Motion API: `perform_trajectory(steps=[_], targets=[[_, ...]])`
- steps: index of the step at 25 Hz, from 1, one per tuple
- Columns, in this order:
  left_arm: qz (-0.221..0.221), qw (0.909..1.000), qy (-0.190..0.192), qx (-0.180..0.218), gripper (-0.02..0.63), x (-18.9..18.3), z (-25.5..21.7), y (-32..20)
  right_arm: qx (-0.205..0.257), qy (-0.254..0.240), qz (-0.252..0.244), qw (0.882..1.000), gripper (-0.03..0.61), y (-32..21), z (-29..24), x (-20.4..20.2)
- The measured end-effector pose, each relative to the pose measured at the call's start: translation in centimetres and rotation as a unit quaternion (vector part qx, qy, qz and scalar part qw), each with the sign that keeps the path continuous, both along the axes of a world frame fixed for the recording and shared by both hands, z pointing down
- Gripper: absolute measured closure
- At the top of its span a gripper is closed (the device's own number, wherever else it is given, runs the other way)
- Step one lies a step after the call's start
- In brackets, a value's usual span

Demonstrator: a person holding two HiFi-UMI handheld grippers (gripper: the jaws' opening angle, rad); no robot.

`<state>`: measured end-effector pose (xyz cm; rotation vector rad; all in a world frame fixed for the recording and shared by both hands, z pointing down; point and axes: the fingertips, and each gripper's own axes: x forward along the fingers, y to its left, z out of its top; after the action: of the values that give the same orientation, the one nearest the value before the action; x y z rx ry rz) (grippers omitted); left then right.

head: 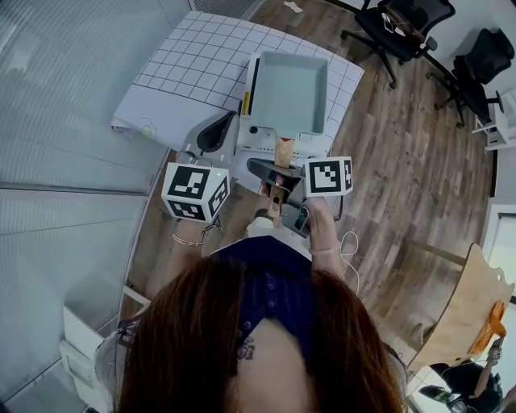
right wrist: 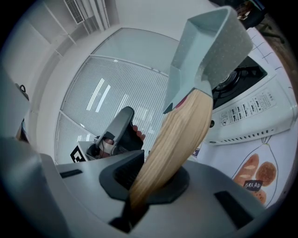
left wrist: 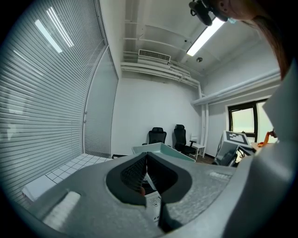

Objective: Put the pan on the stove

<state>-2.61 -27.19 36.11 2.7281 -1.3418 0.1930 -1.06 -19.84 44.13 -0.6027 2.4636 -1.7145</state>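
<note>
Right gripper (right wrist: 153,173): my jaws are clamped on the pan's wooden handle (right wrist: 179,135), near its near end. Left gripper (left wrist: 146,157): jaws together, nothing between them, just left of the handle and level with the right one.

Pan (head: 289,93): the long axis runs near to far. The handle points back at me and the body points away. In the right gripper view it tilts up and to the right out of my jaws.

Look: a square-cornered, straight-walled pan, pale grey-green inside, with a speckled grey underside (right wrist: 219,51). The handle is light wood with visible grain, flat and rounded, joined to the body by a grey-green neck.

Where: over the white stove (head: 270,139), covering most of its top in the head view. The black burner (right wrist: 233,79) shows past the pan's underside. I can't tell if the pan touches the stove.

The stove's control panel faces me. It sits on the desk (head: 185,73), which has a white gridded cover. Two black office chairs (head: 403,24) stand on the wood floor, far right.
</note>
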Motion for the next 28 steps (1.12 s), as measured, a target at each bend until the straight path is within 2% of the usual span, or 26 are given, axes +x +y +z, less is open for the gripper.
perform_trajectory(steps=[28], targets=[[-0.011, 0.9996, -0.018, -0.019, 0.601, 1.0, 1.9, -4.6, -0.023, -0.019, -0.02, 0.999, 0.54, -5.1, 3.6, 1.5]])
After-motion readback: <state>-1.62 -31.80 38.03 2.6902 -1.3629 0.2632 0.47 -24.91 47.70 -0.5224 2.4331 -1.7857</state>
